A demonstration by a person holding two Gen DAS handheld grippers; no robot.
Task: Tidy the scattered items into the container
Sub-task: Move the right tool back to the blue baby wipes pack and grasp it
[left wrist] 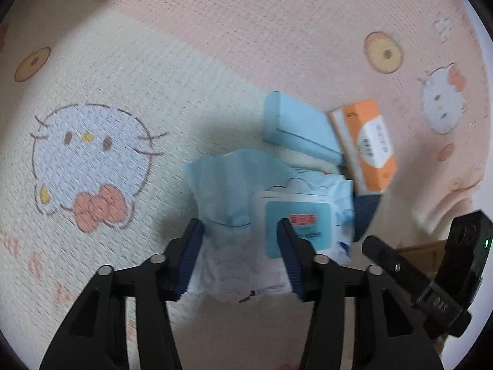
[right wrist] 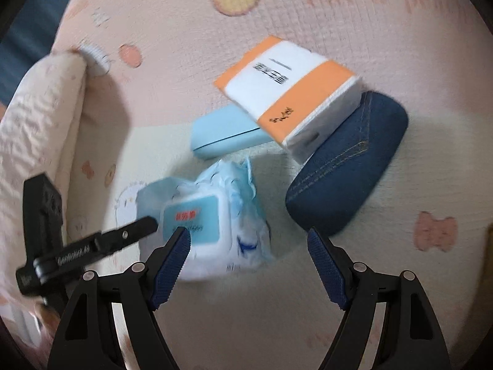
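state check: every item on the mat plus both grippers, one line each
wet wipes pack: flat on the mat, lid shut, between the left fingers
blue case: shut, partly under the tissue pack
orange tissue pack: tilted, propped on both cases
denim case: shut, on the mat
left gripper: open, straddling the wipes
right gripper: open, empty

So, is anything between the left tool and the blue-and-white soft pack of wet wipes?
Nothing visible. The left tool already straddles the blue-and-white soft pack of wet wipes, fingers either side of it. The light blue hard case and orange-and-white tissue pack lie beyond it. No container is clearly in view.
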